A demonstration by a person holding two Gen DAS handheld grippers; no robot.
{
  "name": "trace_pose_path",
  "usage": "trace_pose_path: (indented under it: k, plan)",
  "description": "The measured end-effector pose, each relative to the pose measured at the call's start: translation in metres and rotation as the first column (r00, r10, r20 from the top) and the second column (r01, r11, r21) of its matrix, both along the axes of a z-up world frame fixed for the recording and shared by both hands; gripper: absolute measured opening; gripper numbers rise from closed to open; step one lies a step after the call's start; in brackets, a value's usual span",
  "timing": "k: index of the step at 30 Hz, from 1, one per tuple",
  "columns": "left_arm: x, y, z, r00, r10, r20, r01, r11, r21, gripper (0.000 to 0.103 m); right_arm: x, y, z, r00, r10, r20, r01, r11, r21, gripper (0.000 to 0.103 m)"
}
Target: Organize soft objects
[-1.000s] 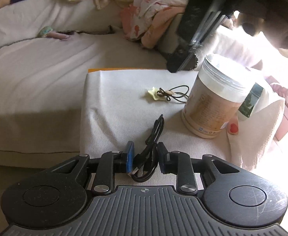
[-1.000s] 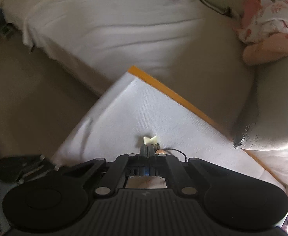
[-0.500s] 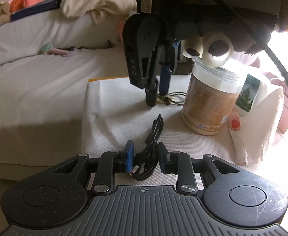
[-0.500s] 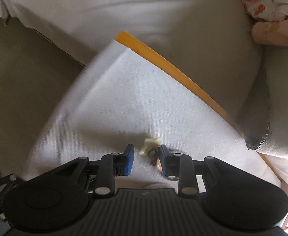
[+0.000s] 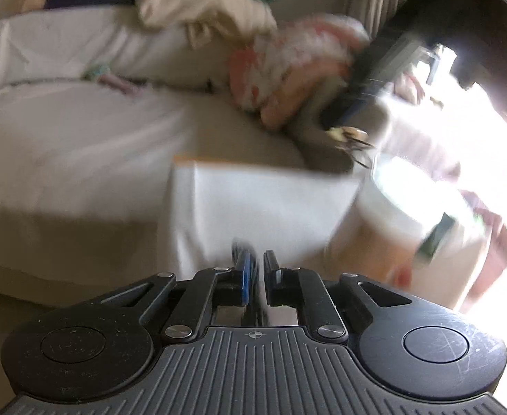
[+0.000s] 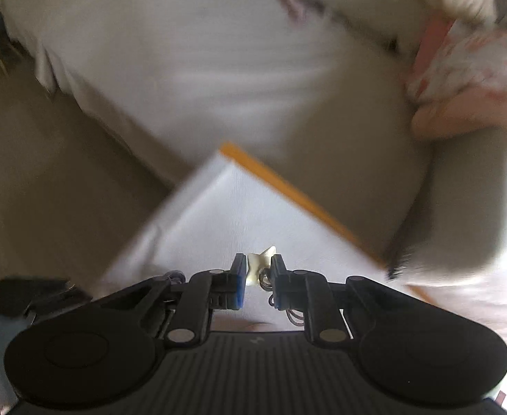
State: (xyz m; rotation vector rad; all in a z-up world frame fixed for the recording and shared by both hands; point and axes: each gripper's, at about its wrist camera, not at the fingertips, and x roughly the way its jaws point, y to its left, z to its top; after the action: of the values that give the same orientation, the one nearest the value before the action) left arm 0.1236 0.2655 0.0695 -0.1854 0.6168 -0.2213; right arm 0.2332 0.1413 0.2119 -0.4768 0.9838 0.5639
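Right claw clamped on star-charm hair tie; left claw's grip blurred, untellable.

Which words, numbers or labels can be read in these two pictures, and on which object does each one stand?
No text can be read in either view.
Jar: the orange label on its side is smeared by motion; no word can be made out.
Small dark tag beside the jar: too blurred to read.
Left gripper and right gripper: each body bears only a small round mark, no letters.
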Motion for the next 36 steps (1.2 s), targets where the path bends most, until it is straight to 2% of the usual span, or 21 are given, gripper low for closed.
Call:
trace_pose_path:
  k: [2, 5, 7, 9, 11, 13, 16, 19, 20, 22, 25, 29, 33, 36]
  plan:
    - [-0.001, -0.004, 0.029, 0.998, 0.007, 0.058, -0.008, 1.0, 0.01, 0.011, -0.016, -0.033, 0.035, 0.998, -0.007, 0.063, 0.001, 0.997, 0.082, 0.014]
    - [-0.008, -0.017, 0.065, 0.992, 0.015, 0.122, -0.023, 0.997, 0.071, 0.011, -0.046, -0.091, 0.072, 0.991, -0.038, 0.13, 0.013, 0.982, 0.19, 0.014]
    - [-0.01, -0.025, 0.071, 0.994, 0.014, 0.111, -0.025, 0.995, 0.099, 0.011, -0.07, -0.126, 0.082, 0.983, -0.053, 0.179, 0.012, 0.975, 0.222, 0.014]
    - [-0.008, -0.028, 0.062, 0.998, 0.022, 0.053, -0.027, 0.996, 0.089, 0.011, -0.097, -0.161, 0.077, 0.974, -0.066, 0.216, 0.011, 0.969, 0.246, 0.014]
    - [-0.001, -0.03, 0.041, 0.998, -0.006, -0.066, 0.009, 0.999, 0.045, 0.012, -0.111, -0.194, 0.059, 0.977, -0.084, 0.194, 0.026, 0.959, 0.283, 0.014]
    - [0.005, -0.034, 0.018, 0.992, -0.011, -0.13, 0.015, 0.999, 0.032, 0.012, -0.128, -0.219, 0.037, 0.977, -0.1, 0.187, 0.04, 0.954, 0.298, 0.014]
    - [0.003, -0.044, 0.0, 0.99, 0.07, -0.12, -0.055, 0.991, 0.125, 0.013, -0.159, -0.236, -0.009, 0.968, -0.082, 0.237, 0.015, 0.963, 0.269, 0.014]
    - [0.013, -0.05, -0.012, 0.983, 0.081, -0.163, -0.059, 0.989, 0.135, 0.017, -0.189, -0.231, -0.046, 0.967, -0.026, 0.254, -0.029, 0.977, 0.211, 0.014]
    - [0.016, -0.053, -0.014, 0.982, 0.079, -0.172, -0.054, 0.988, 0.146, 0.022, -0.199, -0.23, -0.057, 0.967, 0.004, 0.256, -0.057, 0.978, 0.203, 0.014]
    - [0.018, -0.058, -0.017, 0.983, 0.075, -0.169, -0.045, 0.984, 0.172, 0.025, -0.213, -0.224, -0.075, 0.961, 0.054, 0.27, -0.106, 0.978, 0.182, 0.014]
    - [0.022, -0.065, -0.021, 0.982, 0.083, -0.167, -0.046, 0.976, 0.213, 0.026, -0.225, -0.212, -0.088, 0.95, 0.111, 0.293, -0.162, 0.974, 0.159, 0.014]
    - [0.022, -0.076, -0.027, 0.988, 0.066, -0.139, -0.026, 0.961, 0.275, 0.026, -0.232, -0.201, -0.099, 0.946, 0.144, 0.292, -0.185, 0.975, 0.12, 0.014]
    - [0.02, -0.073, -0.029, 0.987, 0.065, -0.146, -0.025, 0.966, 0.256, 0.026, -0.237, -0.199, -0.115, 0.941, 0.171, 0.293, -0.206, 0.974, 0.092, 0.014]
    - [0.014, -0.075, -0.028, 0.988, 0.051, -0.149, -0.009, 0.963, 0.27, 0.026, -0.247, -0.203, -0.136, 0.931, 0.177, 0.32, -0.215, 0.973, 0.085, 0.015]
